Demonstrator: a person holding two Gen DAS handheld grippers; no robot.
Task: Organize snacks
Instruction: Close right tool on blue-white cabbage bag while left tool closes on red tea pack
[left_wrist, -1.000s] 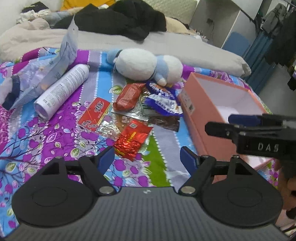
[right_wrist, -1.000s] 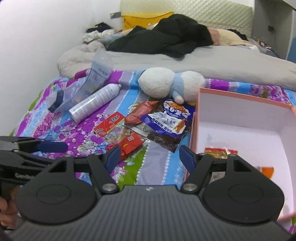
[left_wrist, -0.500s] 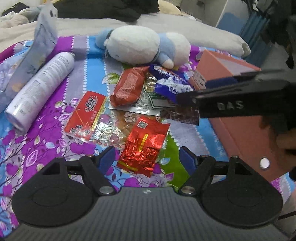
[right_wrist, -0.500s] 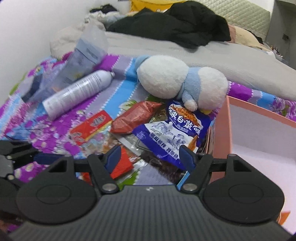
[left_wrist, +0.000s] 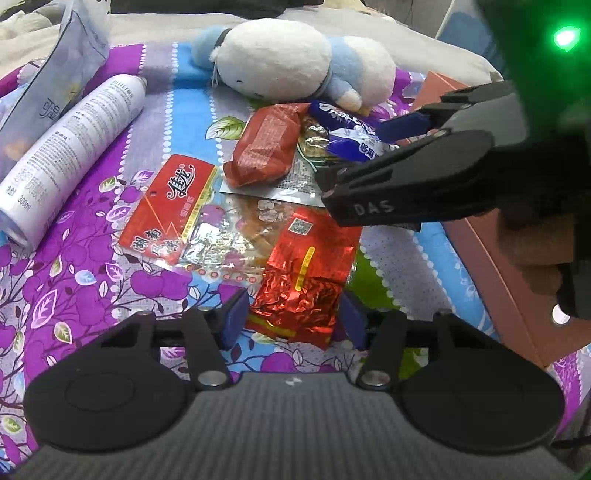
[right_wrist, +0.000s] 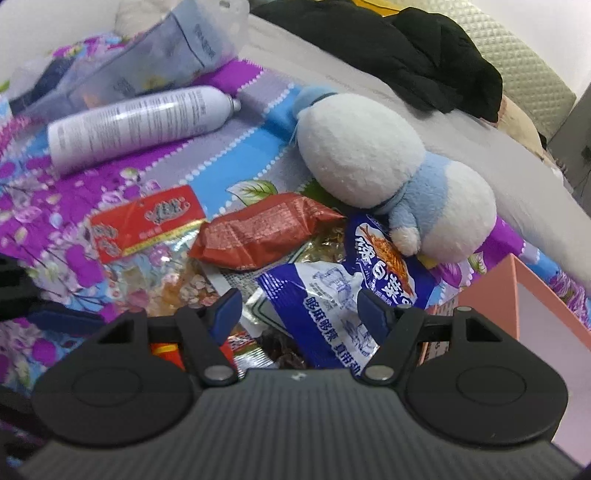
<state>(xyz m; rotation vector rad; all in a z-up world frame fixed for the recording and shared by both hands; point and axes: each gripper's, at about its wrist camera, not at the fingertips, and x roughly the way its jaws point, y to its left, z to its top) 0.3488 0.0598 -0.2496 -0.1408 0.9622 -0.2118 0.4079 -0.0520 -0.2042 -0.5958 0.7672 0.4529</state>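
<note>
Left gripper (left_wrist: 291, 319) has been closing around the crinkly red foil packet (left_wrist: 306, 273) (pads not quite pressing yet); right gripper (right_wrist: 299, 308) hangs half-open over the blue snack bag (right_wrist: 332, 314), gripping nothing.

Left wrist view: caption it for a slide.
Left gripper closing around a red foil snack packet on the floral bedspread.

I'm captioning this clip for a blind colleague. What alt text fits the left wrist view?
The left gripper, jaws just closing, straddles a crinkled red foil snack packet on a purple floral bedspread. The right gripper reaches in over a blue and white snack bag; a white spray can and a white and blue plush toy lie behind.
</note>
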